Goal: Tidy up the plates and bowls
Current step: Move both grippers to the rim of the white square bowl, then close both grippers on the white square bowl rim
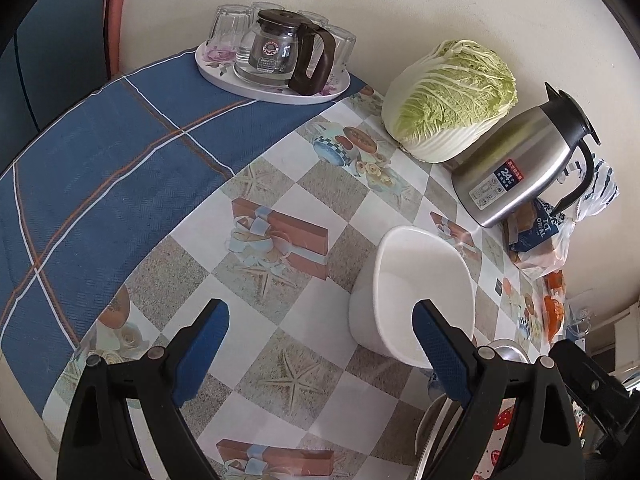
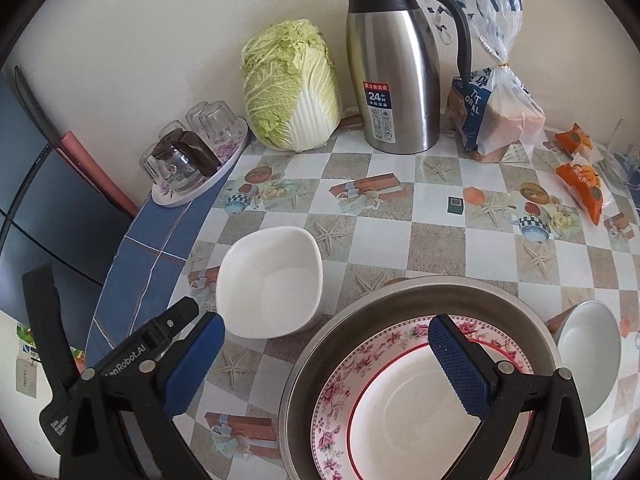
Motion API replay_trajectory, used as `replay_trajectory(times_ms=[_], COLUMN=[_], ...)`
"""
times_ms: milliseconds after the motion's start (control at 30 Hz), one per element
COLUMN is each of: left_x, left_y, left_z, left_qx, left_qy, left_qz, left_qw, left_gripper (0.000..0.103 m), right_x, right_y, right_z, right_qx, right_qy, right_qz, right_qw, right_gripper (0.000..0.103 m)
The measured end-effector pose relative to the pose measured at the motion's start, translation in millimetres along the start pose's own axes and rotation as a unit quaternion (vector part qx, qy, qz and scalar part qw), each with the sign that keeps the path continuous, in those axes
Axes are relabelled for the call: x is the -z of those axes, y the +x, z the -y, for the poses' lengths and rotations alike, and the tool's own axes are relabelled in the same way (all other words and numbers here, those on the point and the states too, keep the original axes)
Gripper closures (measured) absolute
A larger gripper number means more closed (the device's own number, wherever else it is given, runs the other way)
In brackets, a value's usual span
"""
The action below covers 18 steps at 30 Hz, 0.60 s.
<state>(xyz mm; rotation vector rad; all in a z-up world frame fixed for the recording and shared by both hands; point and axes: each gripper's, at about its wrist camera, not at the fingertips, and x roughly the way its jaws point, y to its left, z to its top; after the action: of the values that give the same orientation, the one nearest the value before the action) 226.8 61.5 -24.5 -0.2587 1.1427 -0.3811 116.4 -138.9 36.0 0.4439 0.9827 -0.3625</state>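
Right now I have both grippers spread wide with nothing between their blue pads. My left gripper (image 1: pixel 320 348) hovers over the checkered tablecloth (image 1: pixel 280 208), and the white bowl (image 1: pixel 416 288) sits just ahead of its right-hand finger, whose tip overlaps the bowl's near rim in the left wrist view; I cannot tell whether the two touch. From my right gripper (image 2: pixel 326 346) the same white bowl (image 2: pixel 270 282) lies ahead and to the left, between the two fingers in the picture but clearly beyond them, resting upright on the tablecloth (image 2: pixel 432 240).

That bowl is plain glossy white, squarish with rounded corners, deep, and bare inside. Directly under my right gripper's right-hand finger sits a wide metal basin (image 2: pixel 400 300), and inside it lies a floral plate (image 2: pixel 352 392) with a pink rose border, a thin red ring and a white centre. The basin stands just beside the white bowl, their rims near each other. To the basin's right, a small metal bowl (image 2: pixel 588 356) leans against or close by its outer wall; I cannot say which.

Along the wall behind stand a napa cabbage (image 2: pixel 292 88), a steel thermos jug (image 2: pixel 396 76) and a bagged loaf of bread (image 2: pixel 496 116). Off to the left, on a blue plaid cloth (image 1: pixel 100 168), an oval tray (image 1: pixel 272 84) carries a glass teapot (image 1: pixel 280 52) and upturned glasses (image 1: pixel 228 28).
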Motion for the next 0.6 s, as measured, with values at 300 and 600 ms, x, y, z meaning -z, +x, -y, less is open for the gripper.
replay_trajectory(times_ms=[300, 600], left_x=[-5, -6], left_y=[20, 35], left_z=[-2, 0], left_qx=[0.027, 0.028], left_qy=[-0.029, -0.024], left_qz=[0.012, 0.018], left_qw=[0.9991, 0.9992], left_gripper=[0.010, 0.010], right_x=[-16, -21], right_y=[30, 61], right_z=[-9, -24], right_qx=[0.021, 0.067], right_qy=[-0.012, -0.052], right_qz=[-0.029, -0.041], right_qw=[0.999, 0.996], right_gripper=[0.030, 0.060])
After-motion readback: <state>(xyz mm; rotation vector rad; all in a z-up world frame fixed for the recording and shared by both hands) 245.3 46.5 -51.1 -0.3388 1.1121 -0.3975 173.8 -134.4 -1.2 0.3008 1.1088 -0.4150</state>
